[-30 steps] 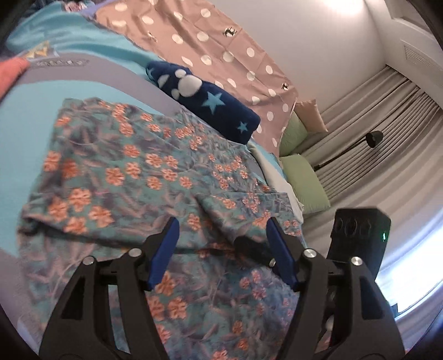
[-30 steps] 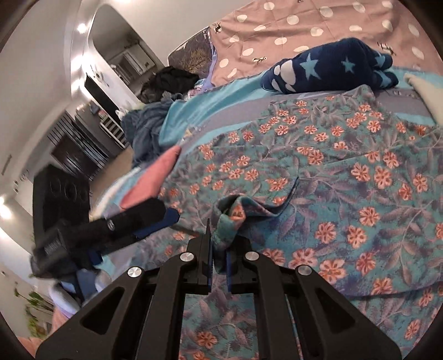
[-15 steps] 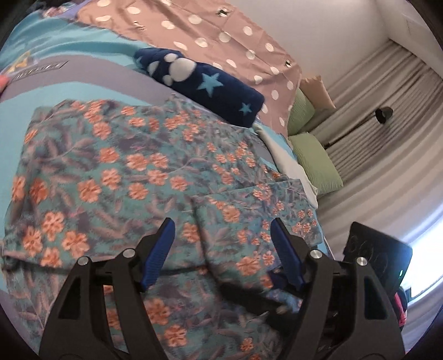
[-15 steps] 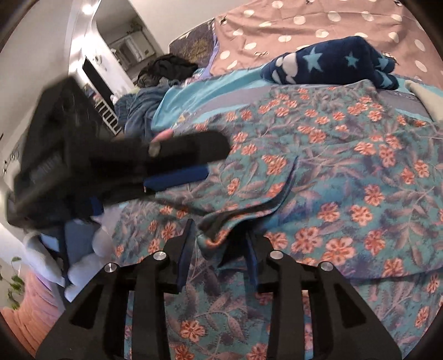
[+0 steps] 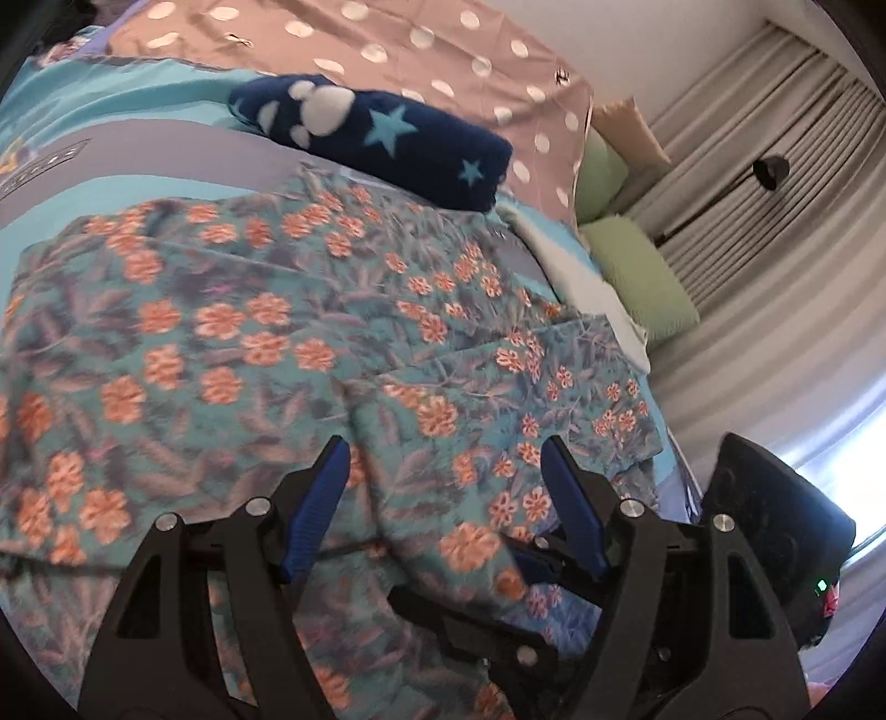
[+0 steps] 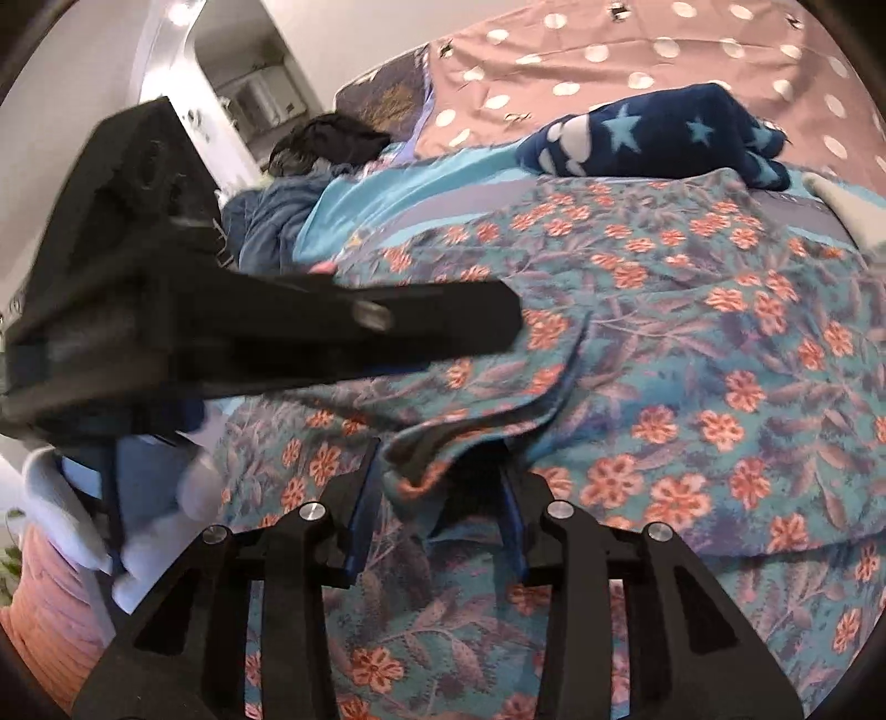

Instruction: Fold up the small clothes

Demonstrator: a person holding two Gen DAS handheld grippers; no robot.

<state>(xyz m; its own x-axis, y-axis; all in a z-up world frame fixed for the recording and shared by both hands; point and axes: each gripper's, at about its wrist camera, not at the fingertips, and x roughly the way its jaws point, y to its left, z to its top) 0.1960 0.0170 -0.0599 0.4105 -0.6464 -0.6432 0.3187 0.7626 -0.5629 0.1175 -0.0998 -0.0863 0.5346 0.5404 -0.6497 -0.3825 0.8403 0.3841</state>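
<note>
A teal garment with orange flowers (image 5: 266, 343) lies spread on the bed, with a flap folded over at its right side (image 5: 554, 399). It also shows in the right wrist view (image 6: 692, 360). My left gripper (image 5: 446, 476) is open, its blue pads wide apart just above the cloth. My right gripper (image 6: 440, 487) is open, and a folded edge of the garment (image 6: 470, 426) lies loose between its fingers. The left gripper's body (image 6: 221, 327) crosses the right wrist view close above that edge.
A navy rolled blanket with stars (image 5: 382, 138) lies behind the garment. A pink dotted cover (image 5: 387, 50) and green pillows (image 5: 637, 271) sit further back. Dark clothes (image 6: 326, 138) are piled at the far left. The right gripper's body (image 5: 775, 531) is at the bed's right edge.
My right gripper has opened and let go of the garment's folded edge. My left gripper has moved over the garment toward the right gripper, staying open.
</note>
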